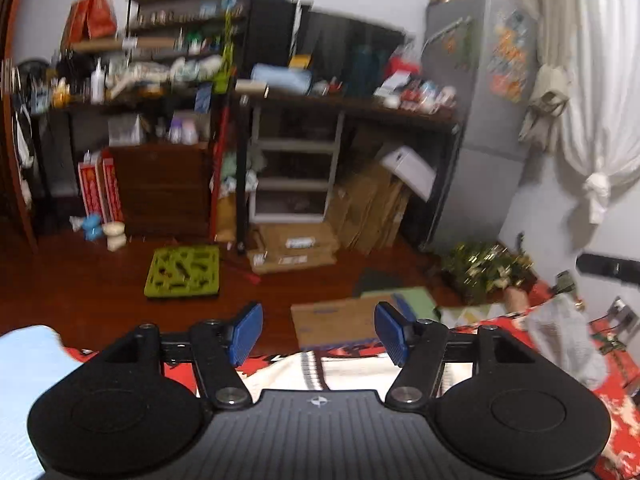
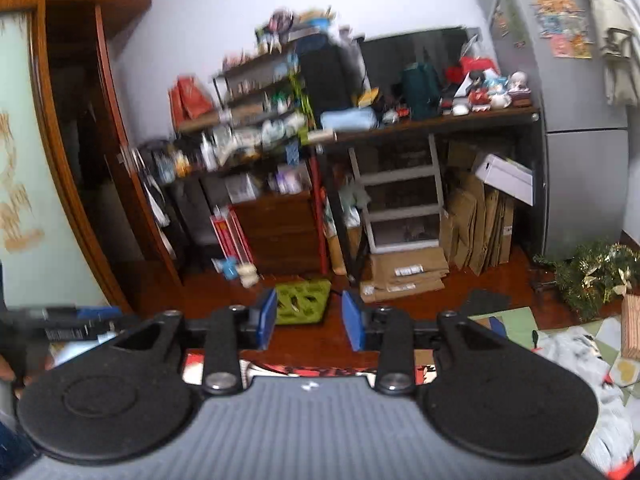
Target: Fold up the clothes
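Below both empty, parted claws, left claw [image 1: 318, 332] wider than right claw [image 2: 308, 320], lies a white garment [image 1: 352, 372]: soft, light, limp; best pinched at an edge.

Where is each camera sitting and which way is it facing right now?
Left wrist: sits behind the open, empty left claw, facing the cluttered shelves across the wooden floor; red patterned cloth lies below.
Right wrist: sits behind the open, empty right claw, facing the same wall.
Shared: green tray, fridge, flattened cardboard boxes.
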The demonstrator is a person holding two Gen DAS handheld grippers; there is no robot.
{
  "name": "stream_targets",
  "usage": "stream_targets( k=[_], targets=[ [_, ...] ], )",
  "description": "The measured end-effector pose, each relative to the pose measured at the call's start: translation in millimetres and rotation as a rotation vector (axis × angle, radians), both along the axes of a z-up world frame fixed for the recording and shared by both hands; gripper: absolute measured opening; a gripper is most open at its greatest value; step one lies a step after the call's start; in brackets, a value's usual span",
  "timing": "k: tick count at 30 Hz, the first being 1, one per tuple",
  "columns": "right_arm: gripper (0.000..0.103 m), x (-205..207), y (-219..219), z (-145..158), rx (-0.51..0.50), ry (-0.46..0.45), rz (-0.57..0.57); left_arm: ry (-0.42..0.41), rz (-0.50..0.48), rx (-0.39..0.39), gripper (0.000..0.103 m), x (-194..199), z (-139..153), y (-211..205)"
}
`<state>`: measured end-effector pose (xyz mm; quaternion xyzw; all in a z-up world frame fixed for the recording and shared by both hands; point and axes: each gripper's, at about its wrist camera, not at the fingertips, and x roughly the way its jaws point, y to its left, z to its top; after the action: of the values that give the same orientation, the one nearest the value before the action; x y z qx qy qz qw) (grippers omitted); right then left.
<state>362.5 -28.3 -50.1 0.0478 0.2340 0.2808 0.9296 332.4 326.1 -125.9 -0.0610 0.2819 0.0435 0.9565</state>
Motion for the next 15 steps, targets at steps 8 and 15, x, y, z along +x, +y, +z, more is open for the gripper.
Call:
stream_targets(
  k=[8,15],
  targets=[
    [0.043,78,69,-85,-0.068,0.121,-0.067,0.115,0.088,-0.073,0.057,67,-69,24],
    [0.041,128,87,-133,-0.070,0.174,-0.077,0.163,0.053,-0.122,0.053,73,-97,42]
  ],
)
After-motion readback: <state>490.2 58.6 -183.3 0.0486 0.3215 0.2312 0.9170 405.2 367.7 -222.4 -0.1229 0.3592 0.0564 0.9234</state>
